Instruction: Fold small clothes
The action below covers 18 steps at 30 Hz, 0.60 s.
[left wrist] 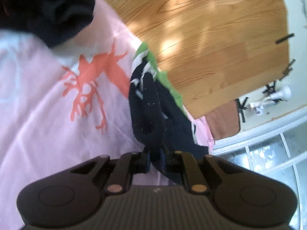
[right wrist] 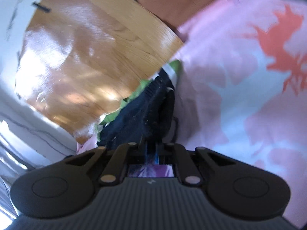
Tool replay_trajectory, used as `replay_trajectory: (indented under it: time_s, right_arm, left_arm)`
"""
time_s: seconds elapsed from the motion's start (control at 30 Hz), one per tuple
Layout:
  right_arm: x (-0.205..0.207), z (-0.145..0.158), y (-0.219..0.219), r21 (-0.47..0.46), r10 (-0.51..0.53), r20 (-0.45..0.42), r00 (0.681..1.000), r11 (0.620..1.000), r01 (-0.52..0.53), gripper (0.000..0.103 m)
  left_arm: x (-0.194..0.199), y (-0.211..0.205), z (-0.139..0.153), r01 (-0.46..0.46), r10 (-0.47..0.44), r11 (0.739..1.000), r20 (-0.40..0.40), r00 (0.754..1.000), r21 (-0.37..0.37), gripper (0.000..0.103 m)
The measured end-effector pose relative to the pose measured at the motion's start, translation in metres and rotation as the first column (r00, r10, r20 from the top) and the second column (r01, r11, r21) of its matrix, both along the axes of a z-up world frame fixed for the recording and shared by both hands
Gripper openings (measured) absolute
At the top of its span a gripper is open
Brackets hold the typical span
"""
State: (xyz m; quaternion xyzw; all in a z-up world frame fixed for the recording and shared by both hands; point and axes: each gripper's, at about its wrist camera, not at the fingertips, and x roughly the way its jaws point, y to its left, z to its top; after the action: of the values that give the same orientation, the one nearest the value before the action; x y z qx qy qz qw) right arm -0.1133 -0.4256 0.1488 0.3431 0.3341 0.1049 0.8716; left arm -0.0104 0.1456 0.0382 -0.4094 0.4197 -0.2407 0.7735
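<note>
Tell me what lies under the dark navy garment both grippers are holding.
Bright green fabric peeks out beneath the dark navy garment, over a pink coral-print sheet. How far the green extends beneath is hidden.

The left gripper is closed on a dark navy garment, which hangs over the pink sheet, near its edge beside the wooden floor.
</note>
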Motion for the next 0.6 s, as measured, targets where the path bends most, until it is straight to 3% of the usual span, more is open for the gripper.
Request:
replay_trajectory:
  time_s: [0.13,0.2,0.33,0.4,0.47,0.5,0.6]
  right_arm:
    - [-0.031,0.013,0.003,-0.061,0.052,-0.013,0.999,0.997,-0.053,0.010]
    - [-0.051,0.012,0.003,-0.080,0.066,-0.031,0.997,0.995,-0.068,0.010]
    - [-0.074,-0.011,0.005,-0.127,0.112,-0.125,0.986,0.984,-0.128,0.011]
    - [-0.072,-0.022,-0.001,-0.208,0.069,-0.183,0.981,0.972,-0.108,0.022]
    - [-0.066,-0.018,-0.011,-0.217,0.035,-0.144,0.989,0.974,-0.066,0.036]
    - [-0.062,-0.011,-0.011,-0.260,0.015,-0.102,0.995,0.965,-0.041,0.046]
    - [-0.046,0.012,0.014,-0.405,0.059,0.046,0.997,0.913,-0.036,0.047]
  left_arm:
    - [-0.032,0.009,0.005,0.017,-0.017,1.000,-0.008,1.000,0.017,0.009]
    - [-0.054,0.011,-0.004,0.031,-0.031,0.999,-0.042,0.999,0.011,0.009]
    - [-0.080,0.009,-0.033,0.057,-0.048,0.996,-0.121,0.992,0.073,0.012]
    - [-0.082,0.019,-0.032,0.035,-0.027,0.997,-0.099,0.995,0.075,0.032]
    - [-0.080,0.031,-0.016,-0.019,0.022,0.995,-0.032,0.999,0.097,0.054]
    - [-0.078,0.035,-0.005,-0.044,0.041,0.991,0.026,0.999,0.124,0.060]
    - [-0.060,0.025,0.021,-0.059,0.020,0.969,0.163,0.986,0.238,0.071]
